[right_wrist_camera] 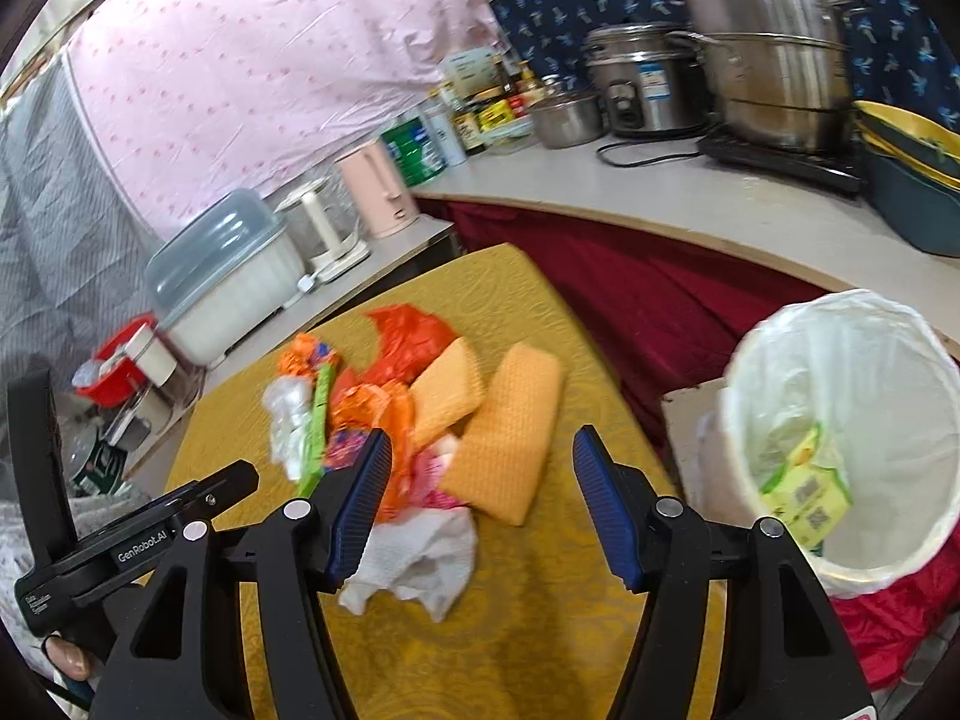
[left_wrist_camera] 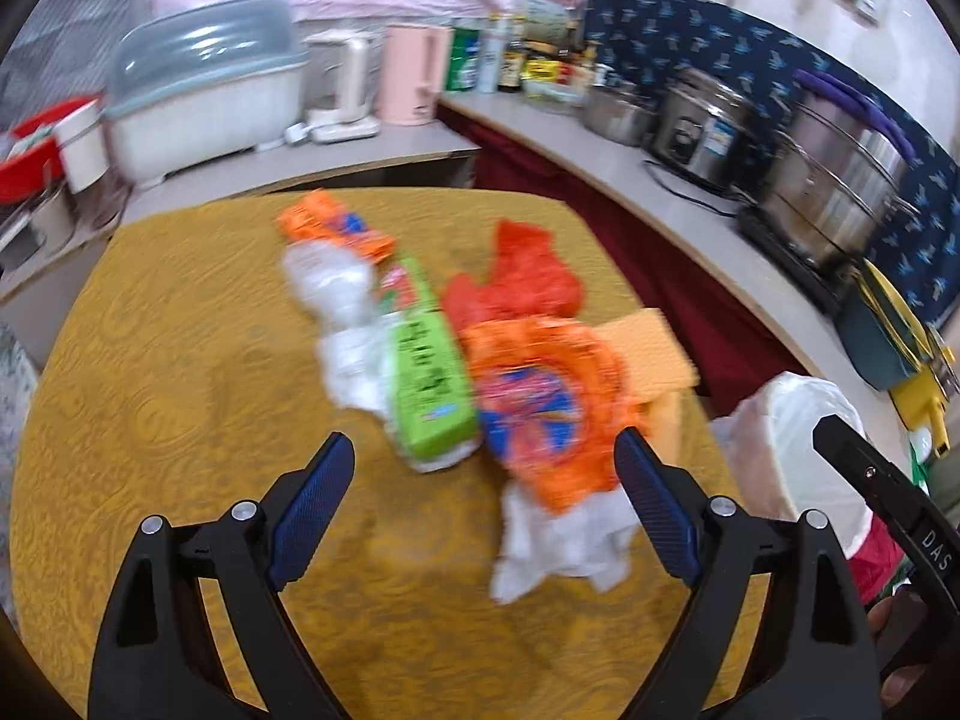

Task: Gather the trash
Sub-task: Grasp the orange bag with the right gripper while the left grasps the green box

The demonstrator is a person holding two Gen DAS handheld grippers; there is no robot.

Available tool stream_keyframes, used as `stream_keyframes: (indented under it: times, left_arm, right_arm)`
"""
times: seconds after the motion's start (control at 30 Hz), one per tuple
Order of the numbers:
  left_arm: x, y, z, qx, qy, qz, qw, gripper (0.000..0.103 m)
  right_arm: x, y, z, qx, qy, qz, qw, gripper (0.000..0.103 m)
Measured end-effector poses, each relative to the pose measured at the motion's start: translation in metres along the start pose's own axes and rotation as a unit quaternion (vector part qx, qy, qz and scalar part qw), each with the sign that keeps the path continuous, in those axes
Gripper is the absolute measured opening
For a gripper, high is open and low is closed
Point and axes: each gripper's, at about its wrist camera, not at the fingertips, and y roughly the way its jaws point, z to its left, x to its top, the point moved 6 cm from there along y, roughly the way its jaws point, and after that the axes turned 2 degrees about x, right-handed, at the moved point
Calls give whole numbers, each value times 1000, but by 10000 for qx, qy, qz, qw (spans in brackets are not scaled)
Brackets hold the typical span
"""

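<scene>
While a heap of litter waits on the yellow-clothed table (left_wrist_camera: 180, 360), both hand-held grippers hover above it with jaws spread and nothing between them. The left gripper (left_wrist_camera: 486, 504) faces the pile, a green carton (left_wrist_camera: 429, 384) at its 12 o'clock, an orange printed wrapper (left_wrist_camera: 540, 396) at 1 o'clock and a crumpled white tissue (left_wrist_camera: 558, 546) lying close before its right finger. The right gripper (right_wrist_camera: 480, 498) points at two orange sponge cloths (right_wrist_camera: 510, 438), the same tissue (right_wrist_camera: 414, 558) at its 7 o'clock. A red plastic bag (right_wrist_camera: 408, 342) lies at the pile's far end, clear crumpled plastic (right_wrist_camera: 288, 414) on its left flank. The bin (right_wrist_camera: 936, 420), lined in white, stands off the table's edge at 3 o'clock from the right gripper and already holds a yellow-green carton (right_wrist_camera: 807, 495).

Collection appears to be partly done, with most pieces still on the cloth. The tissue is the nearest loose piece and seems the sensible next pick: descend straight over its raised folds, close on the bulk rather than a corner, and keep the fingertips off the tablecloth so it is not dragged. Soft paper will compress, so a full squeeze is safe. Overlapping wrappers may lift together; carry whatever comes low across the table's edge and release only over the liner's mouth.
</scene>
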Motion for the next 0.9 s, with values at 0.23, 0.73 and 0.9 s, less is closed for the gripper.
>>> stream_keyframes:
  times: [0.23,0.73,0.9]
  left_arm:
    - [-4,5,42,122,-344,117,9993,84]
    - [-4,33,63,20,-582,401,9975,84]
    - [-5,45,53,-54,-555,488,9972,84]
  right_arm:
    - [-13,44,37,141,-221,365,9990,61]
    - [-31,113,53,66,-376,963,9946,28]
    - [-28,105,51,235,-295,835,9958,21]
